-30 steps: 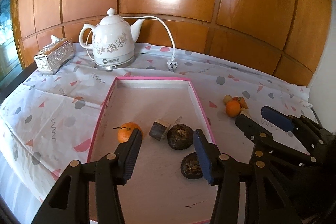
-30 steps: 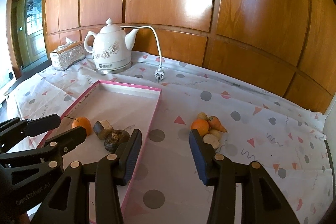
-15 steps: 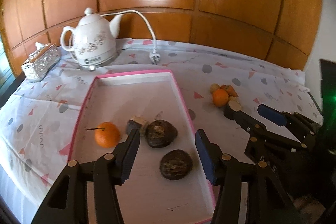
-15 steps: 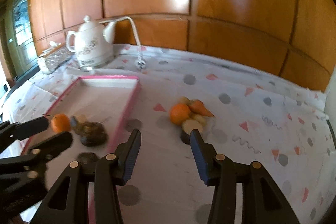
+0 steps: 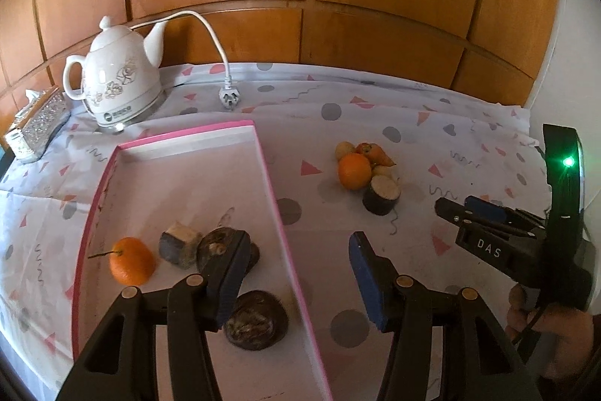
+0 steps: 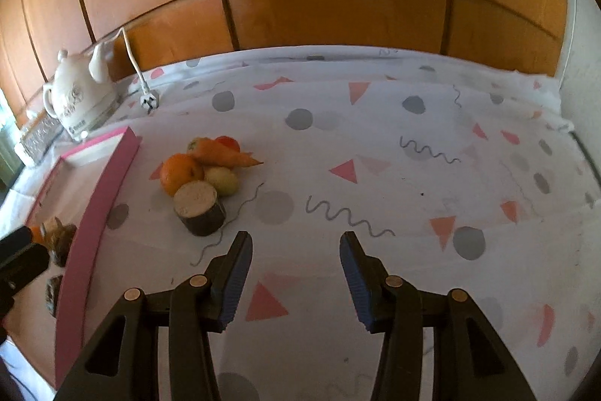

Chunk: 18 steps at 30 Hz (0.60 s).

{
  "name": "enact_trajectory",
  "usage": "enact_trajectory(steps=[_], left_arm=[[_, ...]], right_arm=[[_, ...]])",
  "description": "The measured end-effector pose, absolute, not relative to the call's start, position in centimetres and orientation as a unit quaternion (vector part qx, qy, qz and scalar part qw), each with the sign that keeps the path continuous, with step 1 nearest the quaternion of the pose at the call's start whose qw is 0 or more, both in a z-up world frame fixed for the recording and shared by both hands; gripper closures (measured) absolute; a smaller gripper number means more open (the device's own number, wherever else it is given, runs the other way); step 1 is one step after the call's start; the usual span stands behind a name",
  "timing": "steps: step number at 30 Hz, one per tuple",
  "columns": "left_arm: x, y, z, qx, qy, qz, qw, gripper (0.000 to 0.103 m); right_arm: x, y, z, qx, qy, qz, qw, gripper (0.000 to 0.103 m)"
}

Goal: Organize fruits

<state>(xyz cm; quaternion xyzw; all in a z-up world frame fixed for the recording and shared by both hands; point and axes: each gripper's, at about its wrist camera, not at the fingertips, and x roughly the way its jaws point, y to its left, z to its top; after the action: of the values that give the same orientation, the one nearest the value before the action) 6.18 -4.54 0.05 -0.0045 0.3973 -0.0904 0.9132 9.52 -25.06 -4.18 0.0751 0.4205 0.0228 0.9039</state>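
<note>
A pink-rimmed white tray [image 5: 263, 160] holds a small orange [image 5: 131, 260], a cut brown chunk [image 5: 179, 243] and two dark round fruits [image 5: 257, 320]. On the cloth to its right lies a pile: an orange [image 5: 354, 171], a carrot [image 6: 225, 153], a pale round fruit [image 6: 222, 180] and a dark-skinned cut piece [image 6: 200, 207]. My left gripper [image 5: 296, 273] is open and empty over the tray's right rim. My right gripper [image 6: 295, 275] is open and empty, on the near right of the pile; it also shows in the left wrist view [image 5: 469, 209].
A white teapot [image 5: 118, 81] with a cord and plug [image 5: 228, 98] stands at the back left, next to a silver tissue box [image 5: 35, 123]. Wooden panels close the back. The patterned tablecloth [image 6: 413, 175] stretches to the right of the pile.
Both grippers have swung to the right. The left one now straddles the tray's right rim. The right one has come closer to the fruit pile, which now lies to its left.
</note>
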Motion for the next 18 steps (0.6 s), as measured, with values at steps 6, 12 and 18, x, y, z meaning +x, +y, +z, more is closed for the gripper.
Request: enact_trajectory(steps=[6,12,18], left_arm=[[7.2,-5.4,-0.3,-0.008,0.404,-0.102,0.909,0.047],[8.1,-5.7,-0.9,-0.011,0.414,-0.102,0.904,0.047],[8.6,-5.3,-1.1,-0.017,0.416,-0.097,0.904,0.045]], right_arm=[[10.5,-24.8,-4.5,0.071,0.431,0.055,0.898,0.054],[11.7,-24.0,-4.1,0.071,0.431,0.081,0.896,0.054],[13.7,-21.7,-3.3,0.064,0.422,0.113,0.897,0.054]])
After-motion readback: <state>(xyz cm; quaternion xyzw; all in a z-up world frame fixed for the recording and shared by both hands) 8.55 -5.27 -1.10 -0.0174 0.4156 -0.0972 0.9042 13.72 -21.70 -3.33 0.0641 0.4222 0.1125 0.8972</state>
